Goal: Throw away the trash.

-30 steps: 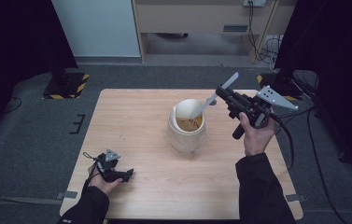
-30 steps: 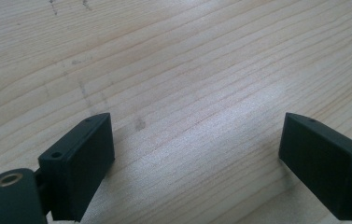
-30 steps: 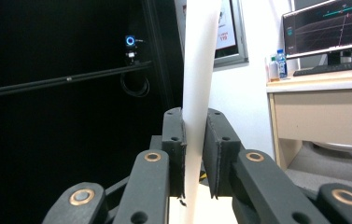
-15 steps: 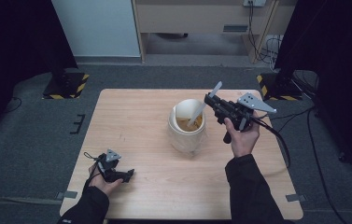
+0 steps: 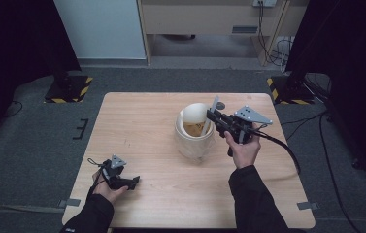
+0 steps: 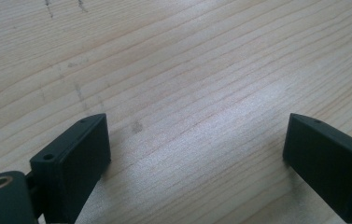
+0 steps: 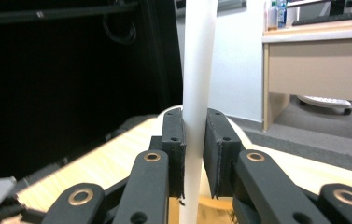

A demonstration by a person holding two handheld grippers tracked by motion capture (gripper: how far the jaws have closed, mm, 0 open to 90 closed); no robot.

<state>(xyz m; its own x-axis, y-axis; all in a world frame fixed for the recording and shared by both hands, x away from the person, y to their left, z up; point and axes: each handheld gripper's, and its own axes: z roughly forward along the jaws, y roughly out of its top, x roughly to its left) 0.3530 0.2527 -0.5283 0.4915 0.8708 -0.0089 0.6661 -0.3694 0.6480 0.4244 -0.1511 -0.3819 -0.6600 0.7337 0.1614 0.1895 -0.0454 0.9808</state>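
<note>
A white jar (image 5: 192, 141) with tan contents (image 5: 196, 128) stands right of the middle of the wooden table (image 5: 141, 121). My right gripper (image 5: 211, 116) hangs at the jar's right rim, shut on the handle of a white utensil (image 5: 214, 103). The handle rises steeply and its lower end dips into the jar. In the right gripper view the white handle (image 7: 197, 70) stands upright, pinched between the two black pads of that gripper (image 7: 194, 126). My left gripper (image 5: 134, 181) rests on the table at the front left. Its jaws stand wide open (image 6: 197, 140) over bare wood.
Black stands with yellow-and-black striped bases stand off the table's back left (image 5: 69, 90) and back right (image 5: 287, 92) corners. Cables (image 5: 316, 121) lie on the grey floor to the right. A wooden cabinet (image 5: 209, 14) stands at the back.
My right gripper has come down and to the left with the utensil, up to the jar's rim, and the handle has tipped more upright. The left gripper has stayed put.
</note>
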